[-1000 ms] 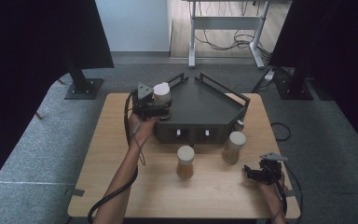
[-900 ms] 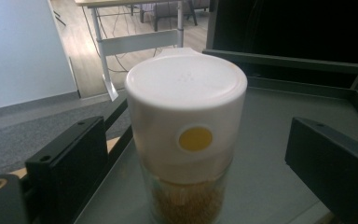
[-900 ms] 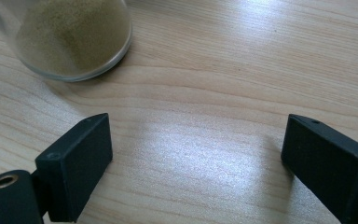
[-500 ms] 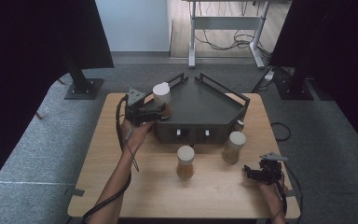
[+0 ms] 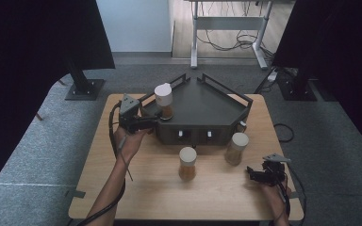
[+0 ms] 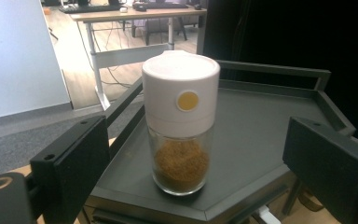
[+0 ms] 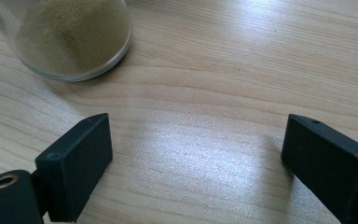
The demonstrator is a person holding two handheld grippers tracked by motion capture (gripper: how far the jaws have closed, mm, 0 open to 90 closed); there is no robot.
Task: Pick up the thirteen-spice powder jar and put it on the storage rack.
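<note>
Left claw (image 5: 156,121): it was held at the left front corner of the dark tray, its jaws spread wide and nothing pressed between them; the jaws had just been widening a little.
Spice jar ahead of left claw (image 6: 181,122): it was seen just beyond the open jaws, apart from both pads, standing upright on the tray near its front left corner.
Jar details: a white cap with a small yellow dot was turned toward the left claw; brown grains were seen in the lower part of the glass.
Tray (image 5: 207,106): a dark, angular tray with low rails was set under and beyond the jar, stretching away to the right of the left claw.
Right claw (image 5: 251,173): it was rested low over the desk near the person's right edge, released, with bare wood between its pads.
Jar nearest right claw (image 5: 236,148): an upright white-capped jar was stood on the desk close ahead of it and slightly to one side; its round glass base with tan grains was seen beyond the left pad in the right gripper view, untouched.
Middle jar (image 5: 187,163): it was stood farther from the right claw, in front of the tray.
Desk (image 5: 136,188): a light wooden top was carrying the tray and both loose jars.
</note>
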